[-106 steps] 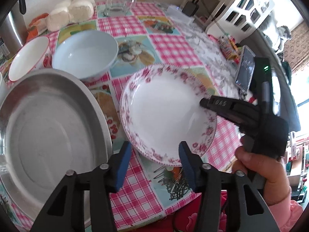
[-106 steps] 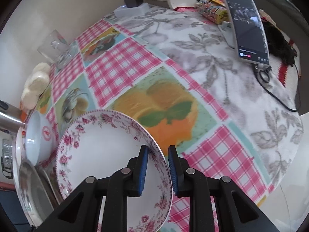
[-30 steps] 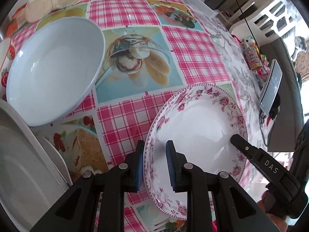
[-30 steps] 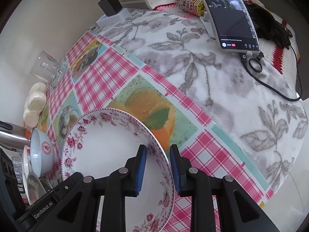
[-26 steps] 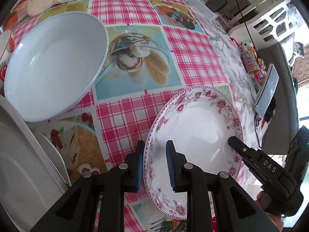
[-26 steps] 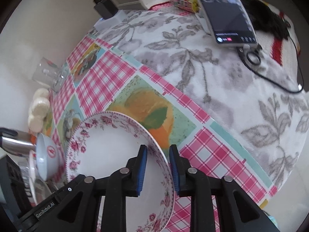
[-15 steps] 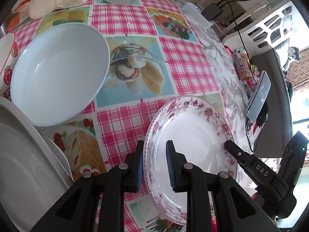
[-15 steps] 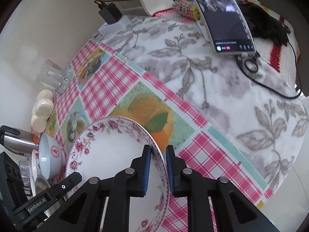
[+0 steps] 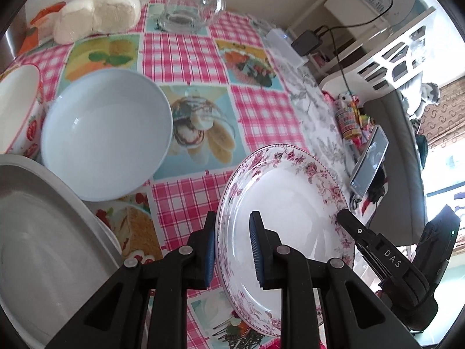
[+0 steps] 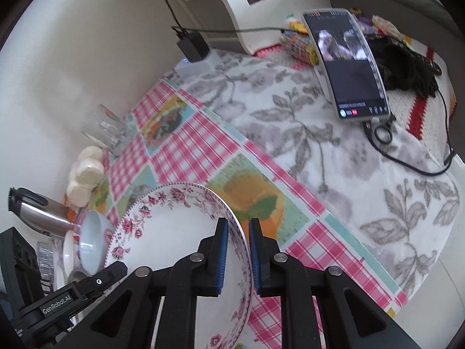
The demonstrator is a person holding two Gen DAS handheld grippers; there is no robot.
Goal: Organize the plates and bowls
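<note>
- We see the floral plate lower centre-right in the left wrist view, tilted and lifted off the checked tablecloth.
- Our left gripper is clamped on the plate's left rim, one blue pad on each face of it.
- Our right gripper is clamped on the opposite rim at bottom centre of its own view; in the left wrist view it enters from the lower right.
- The pale blue bowl sits on the cloth at centre-left, well apart from the plate.
- A red-patterned bowl touches it at the left edge.
- The metal tray fills the lower left.
- A glass jug stands at top centre, beside white buns.
- A phone stands propped at the upper right of the right wrist view.
</note>
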